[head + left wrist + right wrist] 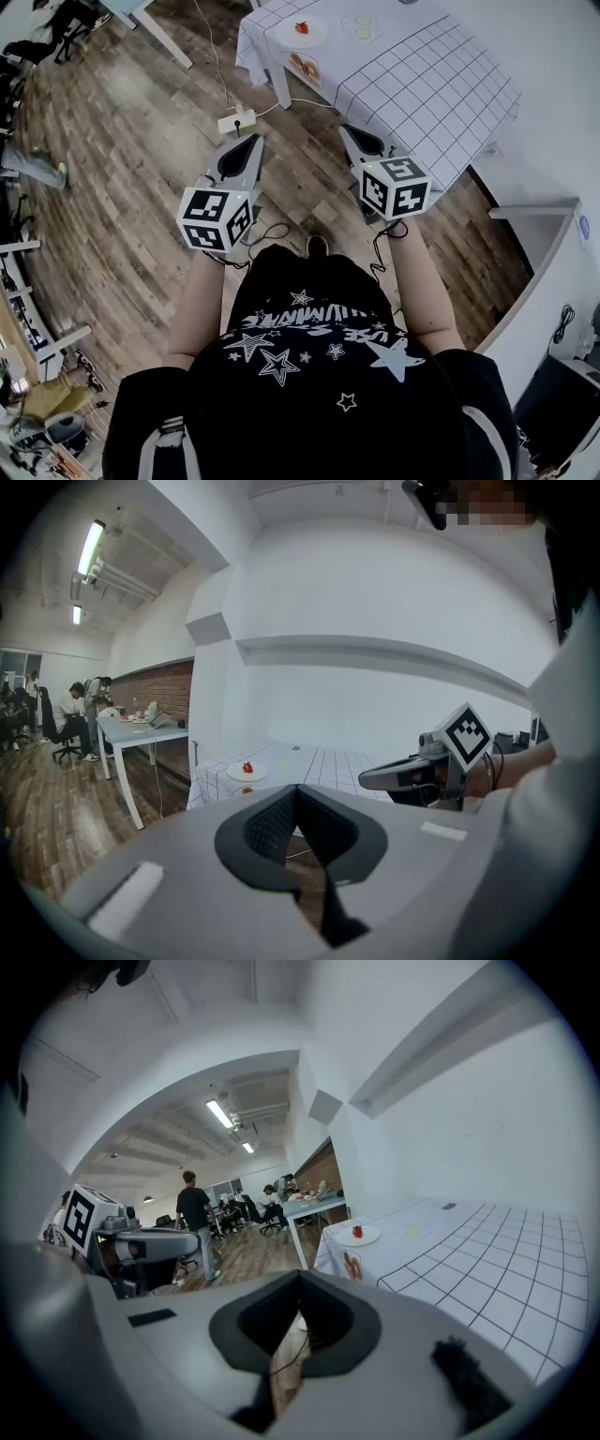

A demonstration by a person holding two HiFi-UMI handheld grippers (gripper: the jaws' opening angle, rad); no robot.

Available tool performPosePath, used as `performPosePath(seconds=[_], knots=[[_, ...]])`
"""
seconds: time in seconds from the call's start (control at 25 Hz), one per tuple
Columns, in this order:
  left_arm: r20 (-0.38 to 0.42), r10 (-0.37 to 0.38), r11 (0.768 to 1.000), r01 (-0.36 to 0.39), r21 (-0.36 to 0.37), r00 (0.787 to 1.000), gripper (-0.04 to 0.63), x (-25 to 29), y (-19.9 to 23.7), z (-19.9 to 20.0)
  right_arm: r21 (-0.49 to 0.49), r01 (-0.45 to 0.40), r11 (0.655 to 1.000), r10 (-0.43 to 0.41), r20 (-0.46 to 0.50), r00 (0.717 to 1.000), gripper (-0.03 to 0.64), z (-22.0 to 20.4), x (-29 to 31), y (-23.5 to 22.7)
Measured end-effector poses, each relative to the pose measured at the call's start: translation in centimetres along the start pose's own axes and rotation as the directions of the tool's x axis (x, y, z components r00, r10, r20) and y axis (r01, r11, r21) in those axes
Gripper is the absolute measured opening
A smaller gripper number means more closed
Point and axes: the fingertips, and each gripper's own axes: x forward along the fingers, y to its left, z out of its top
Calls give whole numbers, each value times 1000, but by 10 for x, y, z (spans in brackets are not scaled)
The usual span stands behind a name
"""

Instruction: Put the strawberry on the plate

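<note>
A red strawberry [302, 27] lies on a white plate [281, 36] near the far corner of a table with a checked cloth [422, 75]. Both gripper views show the same strawberry [247, 767] [357, 1231] on that plate [234, 774] [371, 1238], well ahead of the jaws. My left gripper [255, 139] and right gripper [345, 131] hang side by side over the wooden floor, short of the table. Each gripper's jaws meet at the tip with nothing between them, as the left gripper [298, 789] and right gripper [300, 1277] views show.
A second plate with pale slices [361, 28] sits beside the first. A white power strip [237, 122] and cables lie on the floor below the table. A white cabinet [534, 211] stands at the right. A desk [141, 728] with seated people is further off.
</note>
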Motion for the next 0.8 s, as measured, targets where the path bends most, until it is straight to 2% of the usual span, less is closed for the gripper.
performPosePath(seconds=[0.8], knots=[[100, -86, 996, 85, 10, 991, 9, -123, -24, -7, -78, 74, 994, -74, 3, 997, 12, -17, -59, 121]])
